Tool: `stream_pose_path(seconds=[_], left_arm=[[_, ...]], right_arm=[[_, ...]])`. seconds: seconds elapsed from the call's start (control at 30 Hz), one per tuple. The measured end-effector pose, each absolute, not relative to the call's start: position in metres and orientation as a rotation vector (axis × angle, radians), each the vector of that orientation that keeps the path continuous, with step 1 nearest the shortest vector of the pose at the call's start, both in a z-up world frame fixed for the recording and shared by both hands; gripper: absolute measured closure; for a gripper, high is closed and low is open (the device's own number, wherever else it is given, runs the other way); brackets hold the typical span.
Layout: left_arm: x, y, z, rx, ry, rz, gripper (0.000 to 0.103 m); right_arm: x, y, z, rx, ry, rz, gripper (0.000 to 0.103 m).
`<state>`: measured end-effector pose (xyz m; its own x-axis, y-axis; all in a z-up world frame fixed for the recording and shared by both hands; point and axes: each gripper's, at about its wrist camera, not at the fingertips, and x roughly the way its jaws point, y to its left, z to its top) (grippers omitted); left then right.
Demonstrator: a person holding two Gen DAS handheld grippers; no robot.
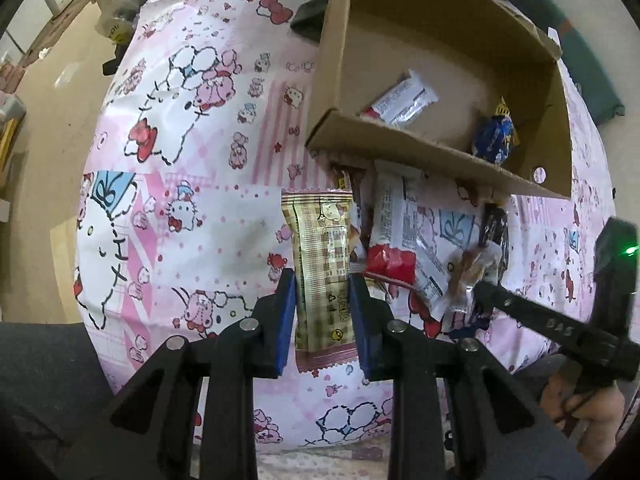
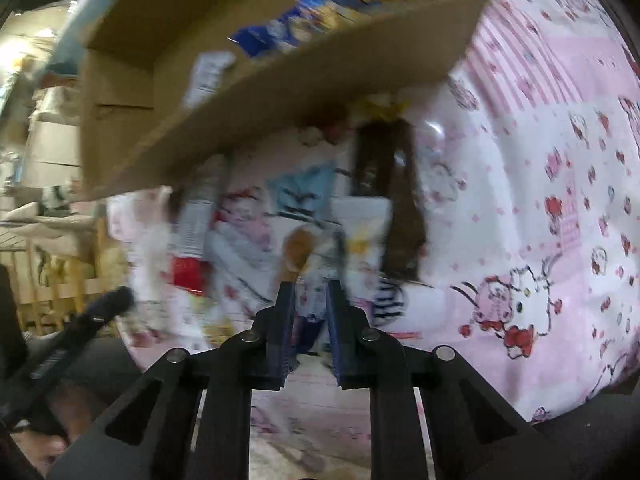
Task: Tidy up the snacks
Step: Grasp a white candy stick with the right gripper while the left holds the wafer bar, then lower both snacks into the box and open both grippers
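My left gripper (image 1: pixel 322 285) is shut on a beige checked snack packet (image 1: pixel 320 256), which sits between its blue pads above the pink cartoon cloth. A cardboard box (image 1: pixel 424 148) stands beyond it and holds a white and red bar (image 1: pixel 400 104) and a blue foil snack (image 1: pixel 493 139). More snacks lie in front of the box: a white and red packet (image 1: pixel 392 236) and a clear packet (image 1: pixel 466 276). My right gripper (image 2: pixel 311 285) is shut on the clear packet (image 2: pixel 320 256); this view is blurred. The box (image 2: pixel 240 120) fills its upper part. A dark brown bar (image 2: pixel 388 200) lies beyond.
The pink cartoon cloth (image 1: pixel 192 160) covers the table. A dark object (image 1: pixel 312 12) lies behind the box. The floor with boxes and clutter (image 1: pixel 40 80) is off the table's left edge. The right gripper's body (image 1: pixel 560 328) shows at the lower right of the left wrist view.
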<state>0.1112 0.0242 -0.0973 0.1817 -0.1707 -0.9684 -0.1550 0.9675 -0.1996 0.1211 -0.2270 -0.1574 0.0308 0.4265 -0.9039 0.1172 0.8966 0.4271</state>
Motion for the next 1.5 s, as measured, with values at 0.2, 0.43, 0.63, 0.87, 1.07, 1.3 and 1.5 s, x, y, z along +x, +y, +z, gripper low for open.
stream_pose_path(seconds=[0.2, 0.43, 0.63, 0.87, 1.07, 1.3, 1.5], left_arm=[[0.109, 0.027, -0.096, -0.298, 1.383, -0.013, 0.08], [0.106, 0.026, -0.096, -0.273, 1.371, 0.005, 0.08], [0.105, 0.031, -0.098, -0.271, 1.37, 0.028, 0.08], [0.105, 0.03, -0.099, -0.244, 1.357, 0.041, 0.08], [0.103, 0.035, -0.095, -0.245, 1.345, 0.049, 0.08], [0.094, 0.041, -0.062, -0.321, 1.274, 0.004, 0.08], [0.108, 0.041, -0.01, -0.279, 1.151, -0.028, 0.08]], right_arm=[[0.125, -0.229, -0.168, 0.517, 1.561, 0.257, 0.084], [0.128, -0.214, -0.172, 0.502, 1.56, 0.271, 0.081], [0.126, -0.2, -0.171, 0.484, 1.562, 0.284, 0.068], [0.126, -0.173, -0.175, 0.374, 1.54, 0.294, 0.078], [0.109, -0.175, -0.158, 0.406, 1.518, 0.312, 0.084], [0.084, -0.205, -0.09, 0.604, 1.317, 0.436, 0.084], [0.092, -0.233, -0.037, 0.641, 1.152, 0.482, 0.084]])
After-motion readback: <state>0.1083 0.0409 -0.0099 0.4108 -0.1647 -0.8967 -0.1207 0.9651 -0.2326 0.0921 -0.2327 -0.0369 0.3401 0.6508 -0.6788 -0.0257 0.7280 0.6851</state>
